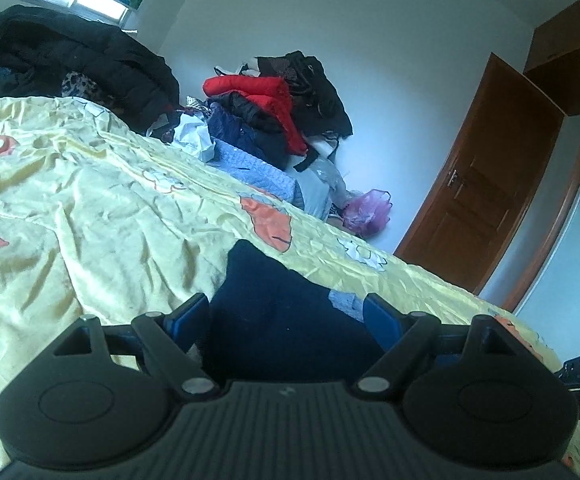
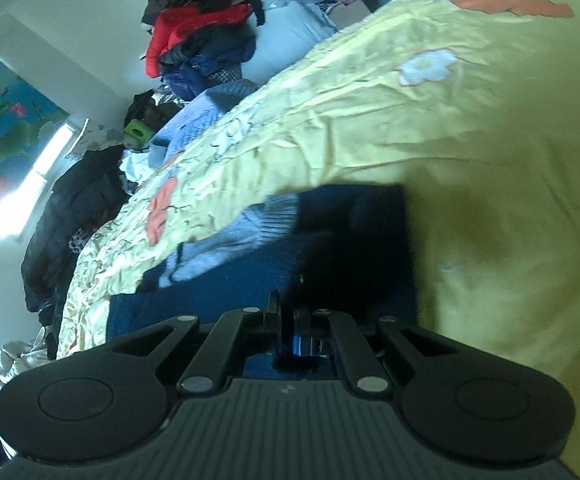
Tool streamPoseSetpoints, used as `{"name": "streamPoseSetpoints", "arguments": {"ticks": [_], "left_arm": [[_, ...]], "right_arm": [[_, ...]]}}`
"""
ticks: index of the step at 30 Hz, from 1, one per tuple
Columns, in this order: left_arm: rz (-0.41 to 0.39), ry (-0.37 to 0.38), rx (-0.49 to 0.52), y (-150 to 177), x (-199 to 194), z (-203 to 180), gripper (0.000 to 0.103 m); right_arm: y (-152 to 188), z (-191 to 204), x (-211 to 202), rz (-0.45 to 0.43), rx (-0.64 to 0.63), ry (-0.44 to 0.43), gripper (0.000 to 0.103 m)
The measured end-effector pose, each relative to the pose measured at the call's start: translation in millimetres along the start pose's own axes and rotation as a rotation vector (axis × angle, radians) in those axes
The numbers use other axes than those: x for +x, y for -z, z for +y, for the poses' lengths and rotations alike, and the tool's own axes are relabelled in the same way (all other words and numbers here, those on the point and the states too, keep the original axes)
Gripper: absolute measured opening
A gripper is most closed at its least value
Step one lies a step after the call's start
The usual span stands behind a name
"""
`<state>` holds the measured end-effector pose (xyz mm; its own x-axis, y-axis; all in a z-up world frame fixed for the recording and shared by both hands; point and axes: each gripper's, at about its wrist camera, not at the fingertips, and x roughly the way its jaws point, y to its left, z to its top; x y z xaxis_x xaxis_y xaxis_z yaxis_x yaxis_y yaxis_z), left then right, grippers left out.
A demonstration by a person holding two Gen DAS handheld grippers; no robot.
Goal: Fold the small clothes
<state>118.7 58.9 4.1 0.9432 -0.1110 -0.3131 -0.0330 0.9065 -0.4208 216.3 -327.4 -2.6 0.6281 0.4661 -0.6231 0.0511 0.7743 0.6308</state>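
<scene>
**Caller:** Dark navy garment (image 1: 273, 312) right up close, filling the gap between the left fingers (image 1: 287, 312). Those blue pads stand wide apart, one on either side of the cloth, and neither seems to press on it.

**Partner:** So nothing gripped on the left?

**Caller:** Nothing I can see gripped. The cloth lies flat on the yellow bedspread (image 1: 109, 208), running forward from between the fingers to a rounded edge just ahead of them.

**Partner:** And the right side?

**Caller:** Right fingers (image 2: 296, 320) are drawn together, barely a slit between them, with navy fabric bunched at the tips. They look clamped on a fold of the same garment (image 2: 354, 240), though the picture is blurred there.

**Partner:** What's that paler patch?

**Caller:** A light blue ribbed cuff (image 2: 245, 232), ahead and to the left of the right fingers, lying against the navy cloth on the bedspread (image 2: 470, 128).

**Partner:** Anything beyond the bed?

**Caller:** Far ahead of the left fingers, a heap of clothes (image 1: 277, 112) with a red jacket on top, a black coat (image 1: 73, 56) further left, and a brown door (image 1: 486, 200) off to the right.
</scene>
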Motion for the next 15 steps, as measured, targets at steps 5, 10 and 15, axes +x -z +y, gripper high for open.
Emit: {"name": "streamPoseSetpoints", "arguments": {"ticks": [5, 10, 15], "left_arm": [[0.050, 0.009, 0.000, -0.4, 7.3, -0.1, 0.084], [0.073, 0.016, 0.013, 1.5, 9.5, -2.5, 0.084], [0.077, 0.012, 0.034, 2.4, 10.4, -6.0, 0.084]], "right_arm": [[6.3, -8.3, 1.8, 0.003, 0.003, 0.012, 0.015], [12.1, -14.4, 3.0, -0.003, 0.005, 0.019, 0.014], [17.2, -3.5, -12.3, -0.057, -0.037, 0.087, 0.028]]}}
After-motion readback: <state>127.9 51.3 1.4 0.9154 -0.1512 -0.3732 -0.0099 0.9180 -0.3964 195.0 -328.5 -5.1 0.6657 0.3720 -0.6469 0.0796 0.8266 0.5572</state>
